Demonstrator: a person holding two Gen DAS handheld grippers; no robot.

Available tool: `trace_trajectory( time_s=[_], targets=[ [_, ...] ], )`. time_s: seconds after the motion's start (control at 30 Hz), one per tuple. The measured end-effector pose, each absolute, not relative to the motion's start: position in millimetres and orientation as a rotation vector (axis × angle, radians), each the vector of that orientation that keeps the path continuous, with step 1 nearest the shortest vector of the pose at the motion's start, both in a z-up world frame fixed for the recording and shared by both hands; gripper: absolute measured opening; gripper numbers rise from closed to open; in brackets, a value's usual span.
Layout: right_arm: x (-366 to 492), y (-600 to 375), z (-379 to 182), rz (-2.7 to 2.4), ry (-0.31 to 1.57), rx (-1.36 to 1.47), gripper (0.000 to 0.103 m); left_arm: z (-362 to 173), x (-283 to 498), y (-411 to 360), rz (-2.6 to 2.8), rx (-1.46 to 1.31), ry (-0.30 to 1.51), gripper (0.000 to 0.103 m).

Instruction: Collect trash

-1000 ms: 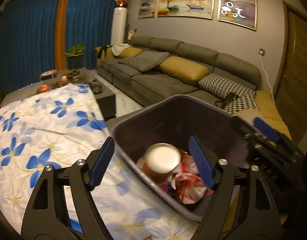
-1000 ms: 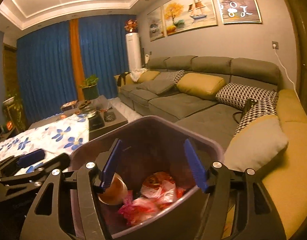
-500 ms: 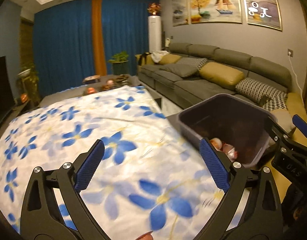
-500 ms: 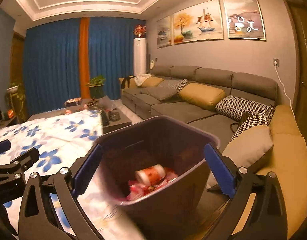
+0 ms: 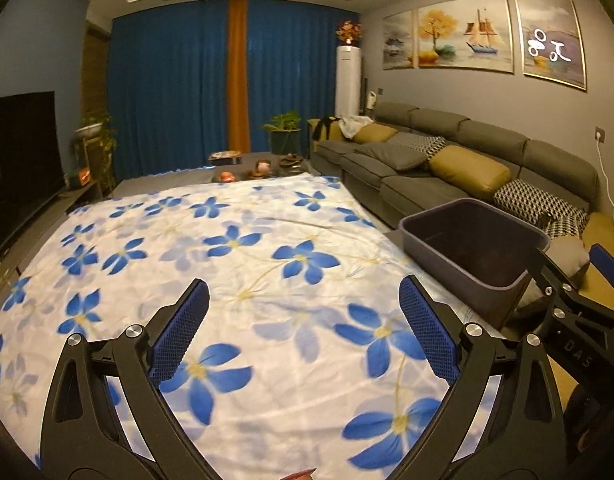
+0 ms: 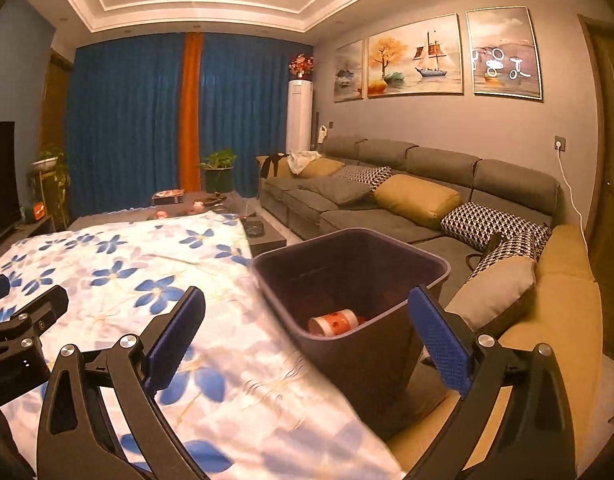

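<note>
right now the left claw [image 5: 303,328] hangs spread wide w/ nothing between its blue ribbed pads, jaws just finished opening, over the counter [image 5: 235,280] draped in a soft white cloth w/ blue flowers. right claw [image 6: 307,340] is likewise splayed and empty, just opened too. past it sits the bin [image 6: 387,344], dark matte plastic, squarish w/ rounded corners, at the counter's right edge beside the sofa [image 6: 387,196]. inside lies a red-and-white cup [image 6: 334,322], cylindrical, on its side, long axis roughly left-right, white end toward the left. grey sofa carries mustard and houndstooth cushions.
</note>
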State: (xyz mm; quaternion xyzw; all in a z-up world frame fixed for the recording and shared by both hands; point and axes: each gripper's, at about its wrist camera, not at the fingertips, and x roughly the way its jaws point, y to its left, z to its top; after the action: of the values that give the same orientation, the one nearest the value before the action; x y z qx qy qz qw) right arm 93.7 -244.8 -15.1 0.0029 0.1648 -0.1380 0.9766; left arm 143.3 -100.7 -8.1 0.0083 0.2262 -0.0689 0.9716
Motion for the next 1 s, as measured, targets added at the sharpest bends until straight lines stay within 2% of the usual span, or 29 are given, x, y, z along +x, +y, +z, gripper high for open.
trace_trajectory(
  time_s=[0.4,1.0],
  targets=[
    [54,-199,-10,-0.253,0.317,-0.011,0.097,-2,103,-51,-0.102,-0.027,0.428,0.094],
    [37,-174,-9,-0.235,0.309,-0.024,0.097,1,78,-28,-0.084,-0.049,0.415,0.094]
  ],
)
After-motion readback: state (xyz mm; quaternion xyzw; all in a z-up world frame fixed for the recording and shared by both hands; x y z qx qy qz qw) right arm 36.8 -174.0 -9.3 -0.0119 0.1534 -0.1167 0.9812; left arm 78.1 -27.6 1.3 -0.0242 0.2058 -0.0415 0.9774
